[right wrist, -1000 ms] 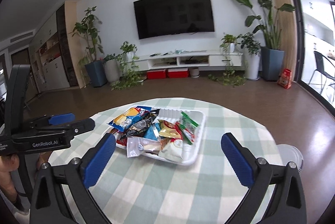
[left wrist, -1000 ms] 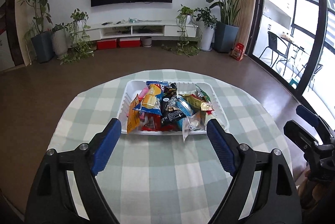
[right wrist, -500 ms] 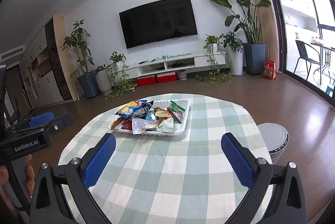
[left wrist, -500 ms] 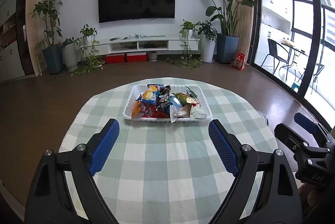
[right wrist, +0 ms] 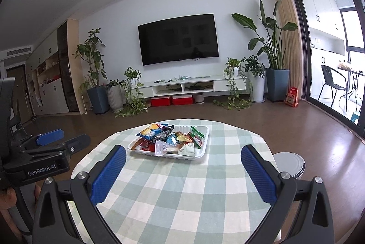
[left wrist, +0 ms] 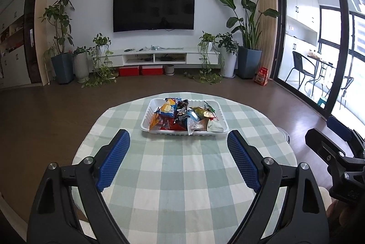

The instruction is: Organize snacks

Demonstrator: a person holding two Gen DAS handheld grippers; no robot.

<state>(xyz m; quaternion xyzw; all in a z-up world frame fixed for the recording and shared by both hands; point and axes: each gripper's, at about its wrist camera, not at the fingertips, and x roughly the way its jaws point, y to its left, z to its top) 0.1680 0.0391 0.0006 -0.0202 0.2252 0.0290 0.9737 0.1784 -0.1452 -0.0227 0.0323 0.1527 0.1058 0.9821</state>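
A white tray point(left wrist: 146, 124) on the far half of a round table holds a heap of several snack packets point(left wrist: 182, 117) in orange, blue, black and green. The same tray point(right wrist: 203, 151) and snack packets point(right wrist: 168, 139) show in the right wrist view. My left gripper point(left wrist: 178, 148) hangs open over the near part of the checked tablecloth point(left wrist: 182, 187), well short of the tray, nothing between its blue pads. My right gripper point(right wrist: 183, 162) is likewise open and empty, back from the tray. Each gripper appears at the edge of the other's view.
The table wears a green and white checked cloth point(right wrist: 182, 198). A white round bin point(right wrist: 290, 164) stands on the floor right of the table. Beyond lie brown floor, a TV wall point(left wrist: 154, 8) with potted plants, and a glass door point(left wrist: 319, 50) on the right.
Both grippers have drawn back and up from the tray, which now looks smaller and farther away. More tablecloth shows in front. Both sets of jaws stayed wide.
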